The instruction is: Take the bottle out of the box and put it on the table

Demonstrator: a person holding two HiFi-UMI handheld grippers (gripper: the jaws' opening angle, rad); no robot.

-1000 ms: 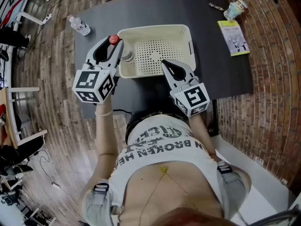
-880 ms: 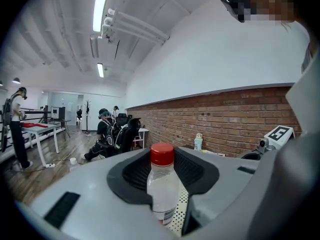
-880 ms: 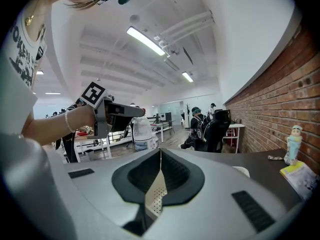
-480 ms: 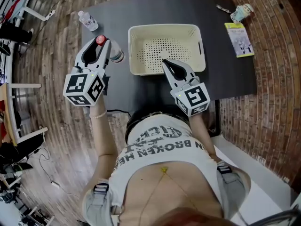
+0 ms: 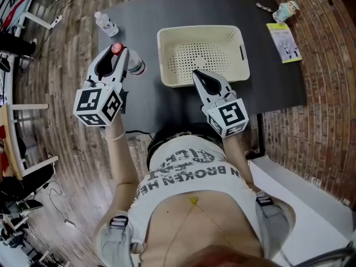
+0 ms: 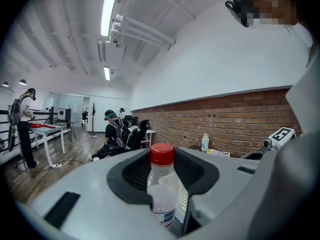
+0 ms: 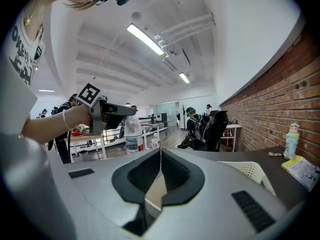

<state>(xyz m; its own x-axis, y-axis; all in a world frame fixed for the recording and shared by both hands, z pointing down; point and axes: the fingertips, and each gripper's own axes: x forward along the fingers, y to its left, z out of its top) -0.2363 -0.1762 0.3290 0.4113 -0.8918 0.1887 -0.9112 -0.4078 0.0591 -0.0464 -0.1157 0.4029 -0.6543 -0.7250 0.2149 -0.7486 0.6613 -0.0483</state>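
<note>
Clear plastic bottle with red cap (image 6: 162, 184): upright, pinched in left tongs (image 5: 118, 53), outside cream perforated box (image 5: 239, 53) lying at 3 o'clock; dark worktop (image 5: 167, 10) beneath. Right tongs (image 5: 201, 77): pressed together, empty.

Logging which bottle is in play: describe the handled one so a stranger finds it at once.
On the dark table, look left of the cream perforated plastic basket. There the left gripper clamps a clear plastic bottle. Its red cap sets it apart from the white-capped bottle near the table's far left corner.
</note>
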